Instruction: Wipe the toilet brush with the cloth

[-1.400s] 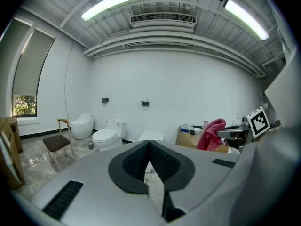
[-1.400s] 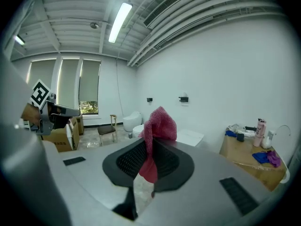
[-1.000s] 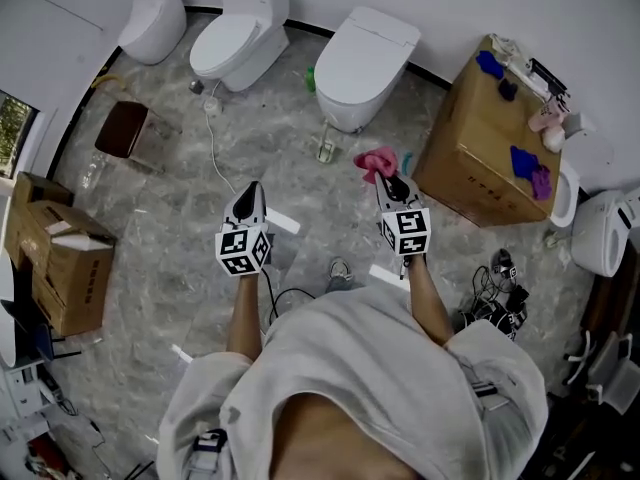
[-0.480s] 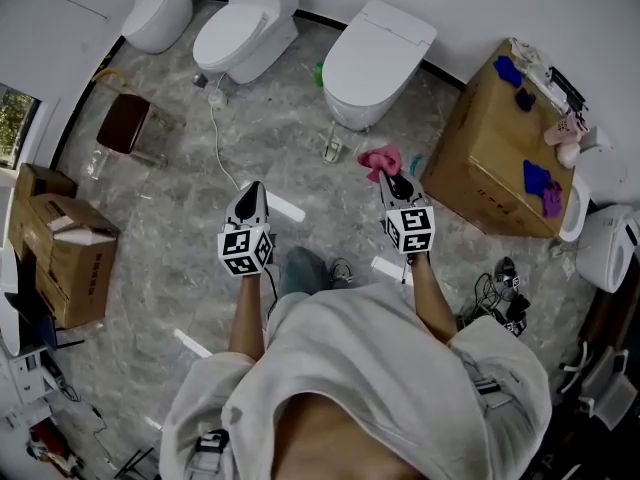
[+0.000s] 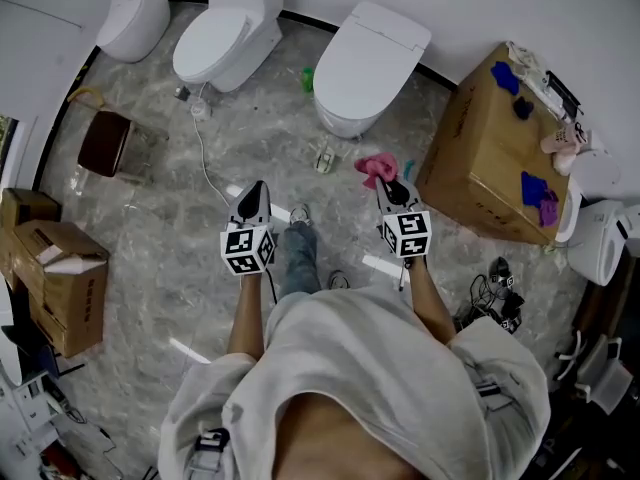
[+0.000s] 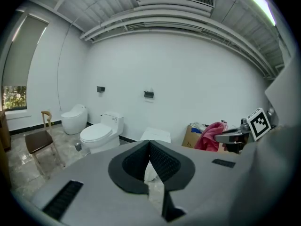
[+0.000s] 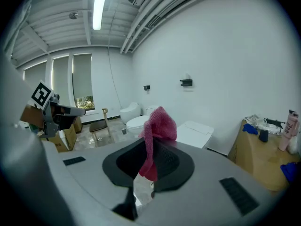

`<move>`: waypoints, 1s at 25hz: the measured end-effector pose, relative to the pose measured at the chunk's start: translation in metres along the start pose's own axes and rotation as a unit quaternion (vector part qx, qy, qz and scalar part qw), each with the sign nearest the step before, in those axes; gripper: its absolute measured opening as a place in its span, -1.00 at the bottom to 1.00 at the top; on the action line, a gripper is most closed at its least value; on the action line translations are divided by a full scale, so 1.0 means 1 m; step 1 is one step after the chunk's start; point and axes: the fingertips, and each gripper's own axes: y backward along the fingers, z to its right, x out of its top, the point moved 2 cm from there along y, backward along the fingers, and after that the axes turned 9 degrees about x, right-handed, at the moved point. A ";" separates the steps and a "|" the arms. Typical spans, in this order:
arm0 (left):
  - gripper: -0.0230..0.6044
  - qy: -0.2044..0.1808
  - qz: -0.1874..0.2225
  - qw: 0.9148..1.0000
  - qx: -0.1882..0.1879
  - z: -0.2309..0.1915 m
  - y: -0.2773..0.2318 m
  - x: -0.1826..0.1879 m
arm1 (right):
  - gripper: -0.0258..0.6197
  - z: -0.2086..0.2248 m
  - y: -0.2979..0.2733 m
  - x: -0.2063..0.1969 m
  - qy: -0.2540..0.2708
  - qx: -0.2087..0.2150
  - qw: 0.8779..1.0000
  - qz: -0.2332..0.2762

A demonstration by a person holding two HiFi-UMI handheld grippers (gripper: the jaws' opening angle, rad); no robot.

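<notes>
My right gripper point(image 5: 391, 186) is shut on a pink cloth point(image 5: 376, 165), which bunches up over the jaw tips and hangs between them point(image 7: 156, 134). The left gripper point(image 5: 251, 194) is shut with nothing in it point(image 6: 149, 150), level with the right one and about a shoulder's width to its left. Both are held out above the marble floor. A small upright thing point(image 5: 324, 154) stands on the floor by the base of the square-lidded toilet point(image 5: 366, 60), ahead of both grippers. I cannot tell whether it is the toilet brush.
Two more toilets point(image 5: 218, 34) point(image 5: 131, 12) stand along the back wall. A big cardboard box point(image 5: 487, 154) with blue and pink cloths on top is to the right. A brown chair point(image 5: 104, 142) and cartons point(image 5: 62, 270) are at the left, and cables point(image 5: 494, 299) at the right.
The person has stepped forward: a jeans leg and shoe now show between the grippers, and the toilets sit slightly nearer. Both grippers keep their pose, with the cloth still held.
</notes>
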 end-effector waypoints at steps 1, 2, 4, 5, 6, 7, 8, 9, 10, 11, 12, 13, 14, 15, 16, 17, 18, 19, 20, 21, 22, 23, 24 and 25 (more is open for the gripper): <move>-0.86 0.000 -0.001 1.000 -0.006 -0.004 -0.013 0.004 | -0.74 0.003 -0.009 0.004 -0.001 -0.005 1.000 -0.003; -0.86 0.001 -0.002 1.000 -0.010 -0.009 -0.026 0.010 | -0.74 0.005 -0.019 0.009 -0.002 -0.008 1.000 -0.006; -0.86 0.000 -0.005 1.000 -0.018 -0.021 -0.050 0.020 | -0.74 0.009 -0.039 0.018 -0.003 -0.012 1.000 -0.015; -0.86 0.000 -0.008 1.000 -0.022 -0.028 -0.061 0.024 | -0.74 0.010 -0.050 0.023 -0.004 -0.014 1.000 -0.019; -0.86 0.001 -0.013 1.000 -0.025 -0.035 -0.073 0.028 | -0.74 0.012 -0.061 0.028 -0.006 -0.016 1.000 -0.023; -0.86 0.002 -0.017 0.999 -0.027 -0.043 -0.084 0.031 | -0.74 0.013 -0.072 0.033 -0.007 -0.018 0.999 -0.026; -0.86 0.003 -0.021 0.999 -0.030 -0.050 -0.096 0.033 | -0.74 0.014 -0.083 0.039 -0.008 -0.020 0.999 -0.029; -0.86 0.005 -0.025 0.999 -0.032 -0.058 -0.107 0.035 | -0.74 0.015 -0.095 0.044 -0.008 -0.022 0.999 -0.031; -0.86 0.006 -0.029 0.999 -0.034 -0.066 -0.119 0.036 | -0.74 0.016 -0.106 0.049 -0.009 -0.022 0.999 -0.034; -0.86 0.006 -0.034 0.999 -0.035 -0.073 -0.130 0.036 | -0.74 0.016 -0.116 0.052 -0.011 -0.023 0.999 -0.037; -0.86 0.007 -0.039 0.999 -0.036 -0.080 -0.140 0.036 | -0.74 0.016 -0.125 0.053 -0.013 -0.023 0.999 -0.041; -0.86 0.007 -0.043 0.998 -0.037 -0.086 -0.150 0.035 | -0.74 0.016 -0.134 0.053 -0.017 -0.023 0.999 -0.046; -0.86 0.008 -0.048 0.998 -0.038 -0.091 -0.159 0.034 | -0.74 0.017 -0.141 0.053 -0.021 -0.024 0.998 -0.051; -0.86 0.009 -0.052 0.998 -0.040 -0.095 -0.168 0.033 | -0.74 0.019 -0.148 0.052 -0.026 -0.025 0.998 -0.056; -0.86 0.010 -0.057 0.997 -0.043 -0.096 -0.175 0.031 | -0.74 0.022 -0.154 0.051 -0.030 -0.026 0.997 -0.061; -0.86 0.009 -0.061 0.997 -0.047 -0.097 -0.183 0.029 | -0.74 0.025 -0.159 0.050 -0.032 -0.028 0.997 -0.065; -0.86 0.007 -0.067 0.996 -0.053 -0.096 -0.190 0.027 | -0.74 0.029 -0.163 0.048 -0.035 -0.031 0.997 -0.068; -0.86 0.004 -0.073 0.996 -0.059 -0.094 -0.196 0.023 | -0.74 0.032 -0.167 0.046 -0.038 -0.034 0.996 -0.071; -0.86 0.002 -0.079 0.995 -0.066 -0.092 -0.201 0.019 | -0.74 0.034 -0.170 0.043 -0.042 -0.037 0.996 -0.073; -0.86 -0.001 -0.085 0.994 -0.073 -0.089 -0.204 0.013 | -0.74 0.036 -0.172 0.039 -0.047 -0.040 0.995 -0.075; -0.86 -0.003 -0.090 0.993 -0.079 -0.086 -0.207 0.007 | -0.74 0.037 -0.174 0.034 -0.053 -0.043 0.995 -0.076; -0.86 -0.007 -0.095 0.992 -0.085 -0.083 -0.210 0.001 | -0.74 0.039 -0.176 0.029 -0.059 -0.045 0.994 -0.077; -0.86 -0.010 -0.098 0.991 -0.089 -0.079 -0.213 -0.004 | -0.74 0.042 -0.178 0.024 -0.066 -0.047 0.994 -0.077; -0.86 -0.013 -0.102 0.990 -0.093 -0.075 -0.215 -0.010 | -0.74 0.043 -0.179 0.017 -0.072 -0.048 0.993 -0.078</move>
